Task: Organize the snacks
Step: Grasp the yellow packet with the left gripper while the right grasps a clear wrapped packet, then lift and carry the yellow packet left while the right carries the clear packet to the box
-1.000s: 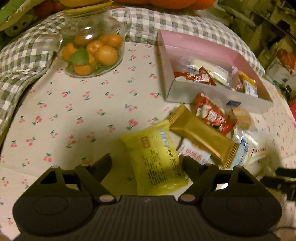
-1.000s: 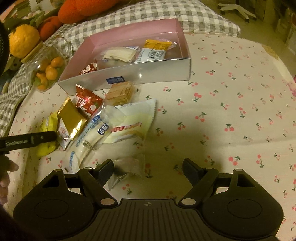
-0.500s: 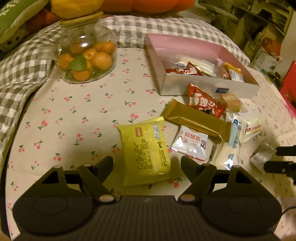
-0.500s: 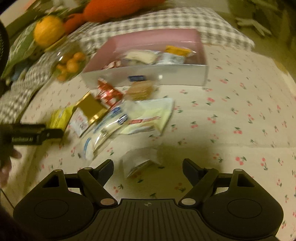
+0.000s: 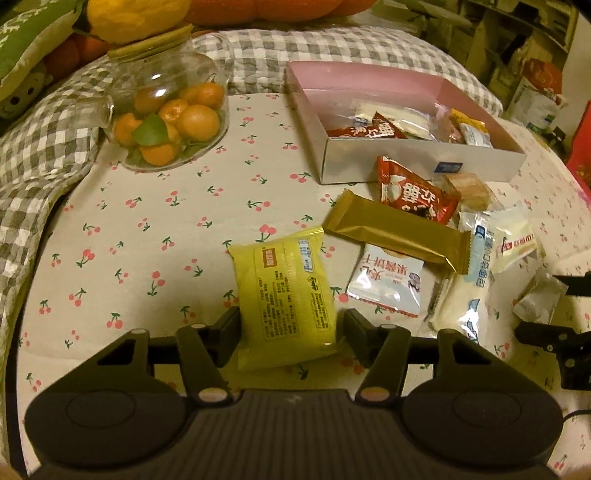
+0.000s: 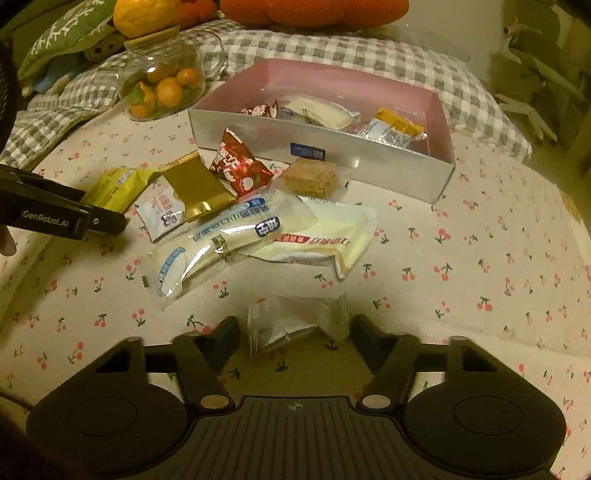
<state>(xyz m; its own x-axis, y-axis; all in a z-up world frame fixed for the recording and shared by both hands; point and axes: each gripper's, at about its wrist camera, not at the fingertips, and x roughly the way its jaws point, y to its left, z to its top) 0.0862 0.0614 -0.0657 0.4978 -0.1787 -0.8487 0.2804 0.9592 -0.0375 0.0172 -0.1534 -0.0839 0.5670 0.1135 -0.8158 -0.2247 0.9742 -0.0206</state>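
A pink and silver box [image 5: 424,162] [image 6: 439,173] holds several snack packets. More snacks lie in front of it: a yellow packet [image 5: 286,295] [image 6: 114,184], a gold bar [image 5: 395,230] [image 6: 195,184], a red packet [image 5: 413,192] [image 6: 238,166] and clear-wrapped breads [image 6: 221,243]. My left gripper [image 5: 291,332] is open, its jaws on either side of the yellow packet's near end. My right gripper [image 6: 295,332] is open around a small clear-wrapped snack [image 6: 299,321], also seen in the left wrist view [image 5: 539,295].
A glass jar of small oranges [image 5: 170,110] [image 6: 162,85] stands at the back left on the cherry-print cloth [image 5: 147,229]. A checked blanket [image 5: 44,140] and plush toys [image 6: 314,11] lie behind. A brown wafer snack [image 6: 310,177] lies by the box.
Both grippers have moved forward and down. The left jaws now flank the yellow packet. The right jaws now flank the small clear-wrapped snack, and its view has steadied.
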